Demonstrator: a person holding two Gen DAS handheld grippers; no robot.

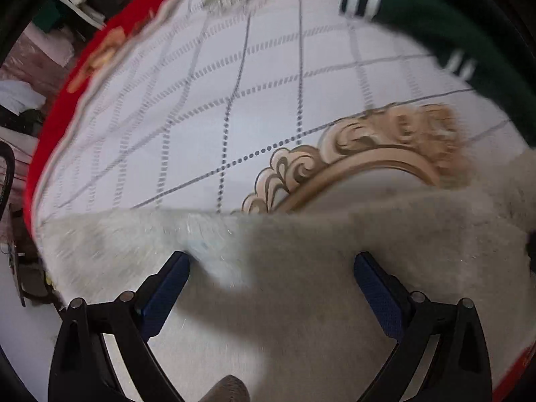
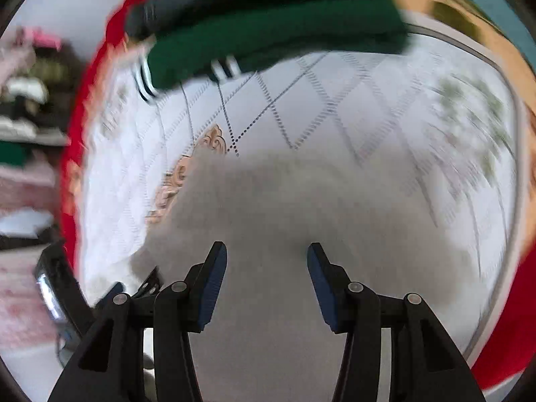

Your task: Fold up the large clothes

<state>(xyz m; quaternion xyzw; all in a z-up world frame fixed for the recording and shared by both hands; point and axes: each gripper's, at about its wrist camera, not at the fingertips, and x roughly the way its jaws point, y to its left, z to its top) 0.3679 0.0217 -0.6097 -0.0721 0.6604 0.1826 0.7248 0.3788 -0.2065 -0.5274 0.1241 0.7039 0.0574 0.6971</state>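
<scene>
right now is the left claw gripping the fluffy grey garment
No, the left claw stands wide open above the fluffy grey garment, its blue pads apart with nothing pinched between them.

Bright, even light, soft shadows below each camera, heavy motion blur and fisheye bending toward the edges.

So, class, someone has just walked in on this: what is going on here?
A person is working with two handheld grippers over a pale fluffy garment spread on a patterned white bed cover. The left gripper and the right gripper both hang open above the fleece, gripping nothing. A dark green garment with white stripes lies further back on the bed. Both views are motion-blurred.
</scene>
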